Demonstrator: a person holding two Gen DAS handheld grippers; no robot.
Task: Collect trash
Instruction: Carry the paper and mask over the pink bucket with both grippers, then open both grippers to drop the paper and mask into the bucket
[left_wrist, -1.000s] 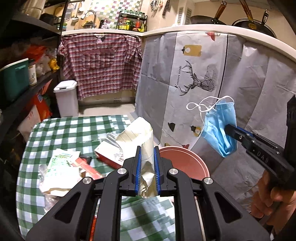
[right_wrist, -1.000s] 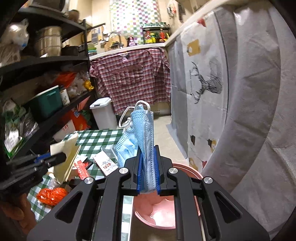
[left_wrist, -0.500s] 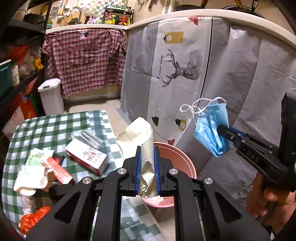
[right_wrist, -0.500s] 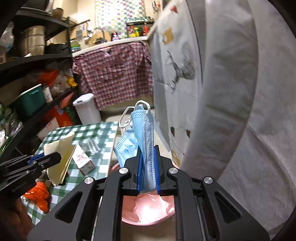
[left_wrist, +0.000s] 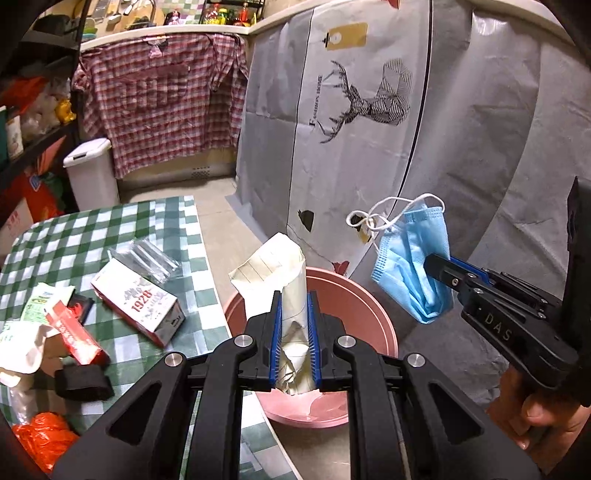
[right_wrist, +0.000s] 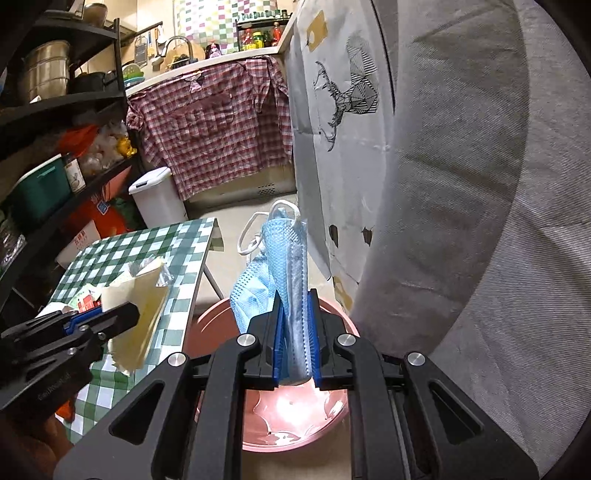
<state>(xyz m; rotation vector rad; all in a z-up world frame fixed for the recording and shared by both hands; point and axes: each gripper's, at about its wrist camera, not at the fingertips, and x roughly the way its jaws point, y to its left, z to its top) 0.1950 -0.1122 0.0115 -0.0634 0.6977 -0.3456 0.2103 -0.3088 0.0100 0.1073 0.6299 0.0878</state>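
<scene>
Here, green-checked tablecloth (left_wrist: 162, 229) beside pink basin (left_wrist: 373, 314).

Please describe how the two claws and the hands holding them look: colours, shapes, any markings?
Both claws are black angular plastic with silver round bolts and blue ribbed pads on the fingers. The right claw carries raised letters "DAS" on its side; the left claw has faint small lettering I cannot read. A bare hand grips the right handle; no sleeve or cables show.

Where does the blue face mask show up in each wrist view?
Left wrist: blue face mask at right of centre, pinched in the right tongs.
Right wrist: the mask at centre, upright between the blue pads.
Shared landmark: pink basin beneath it.
</scene>
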